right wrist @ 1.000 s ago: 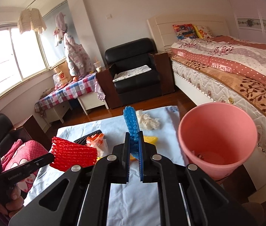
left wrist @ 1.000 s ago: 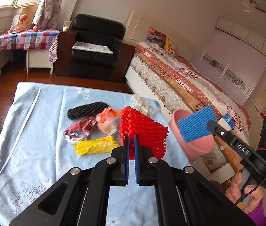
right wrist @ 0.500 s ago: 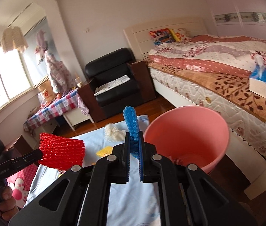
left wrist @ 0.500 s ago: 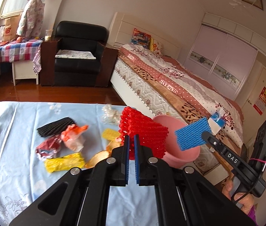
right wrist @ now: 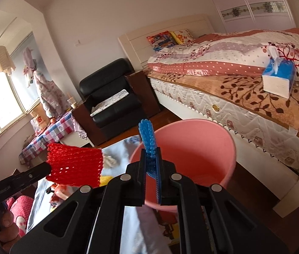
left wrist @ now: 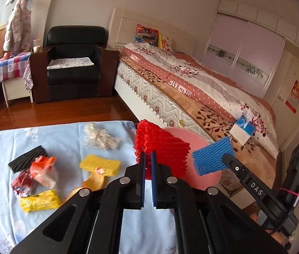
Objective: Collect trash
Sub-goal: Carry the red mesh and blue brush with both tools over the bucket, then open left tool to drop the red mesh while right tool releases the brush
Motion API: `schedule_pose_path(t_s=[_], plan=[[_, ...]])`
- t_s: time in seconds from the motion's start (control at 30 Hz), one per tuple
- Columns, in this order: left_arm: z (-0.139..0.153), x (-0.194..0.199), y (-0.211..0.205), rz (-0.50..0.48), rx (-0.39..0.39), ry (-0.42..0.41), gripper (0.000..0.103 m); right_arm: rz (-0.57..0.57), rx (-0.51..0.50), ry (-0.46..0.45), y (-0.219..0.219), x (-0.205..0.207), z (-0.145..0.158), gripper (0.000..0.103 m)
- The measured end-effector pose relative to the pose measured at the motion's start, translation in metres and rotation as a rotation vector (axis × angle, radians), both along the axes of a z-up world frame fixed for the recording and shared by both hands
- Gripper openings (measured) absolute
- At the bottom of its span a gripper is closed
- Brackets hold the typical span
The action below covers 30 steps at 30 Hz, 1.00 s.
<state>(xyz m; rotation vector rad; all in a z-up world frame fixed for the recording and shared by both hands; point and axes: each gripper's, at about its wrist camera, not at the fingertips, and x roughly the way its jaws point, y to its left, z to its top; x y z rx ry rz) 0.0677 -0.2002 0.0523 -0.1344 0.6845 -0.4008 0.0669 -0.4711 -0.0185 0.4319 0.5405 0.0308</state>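
Observation:
My left gripper [left wrist: 147,158] is shut on a red foam net [left wrist: 162,151], held in the air in front of the pink bin [left wrist: 202,175]. My right gripper [right wrist: 150,158] is shut on a blue foam net [right wrist: 147,135], held at the near rim of the pink bin [right wrist: 191,148]. The blue net also shows in the left wrist view [left wrist: 212,156], the red net in the right wrist view [right wrist: 74,164]. On the blue tablecloth [left wrist: 5,216] lie yellow foam nets [left wrist: 100,165], a black net [left wrist: 26,158], wrappers [left wrist: 43,170] and white crumpled plastic [left wrist: 100,137].
The bin stands on the floor beside the table's right edge, next to a bed [left wrist: 191,89] with a tissue box [right wrist: 278,78] on it. A black armchair [left wrist: 73,63] stands behind the table. A plaid-covered table [left wrist: 1,67] is at the far left.
Both grippers have moved right towards the pink bin, carrying their foam nets. The blue net is now at the bin's rim and the red net is in front of the bin.

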Motion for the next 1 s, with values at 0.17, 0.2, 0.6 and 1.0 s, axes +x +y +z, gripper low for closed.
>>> schedule_pose_path(t_s=[0.17, 0.2, 0.6, 1.0], plan=[[-0.015, 0.016, -0.036, -0.025, 0.048, 0.024, 0.004, -0.020, 0.020, 0.036, -0.018, 0.006, -0.014, 0.008], [-0.019, 0.019, -0.043, -0.027, 0.062, 0.027, 0.004, -0.023, 0.025, 0.043, -0.021, 0.008, -0.017, 0.008], [-0.060, 0.045, -0.087, -0.049, 0.162, 0.108, 0.004, -0.023, 0.061, 0.110, -0.039, 0.024, -0.044, 0.008], [-0.067, 0.052, -0.090, -0.071, 0.129, 0.139, 0.031, -0.018, 0.023, 0.143, -0.035, 0.039, -0.050, 0.008]])
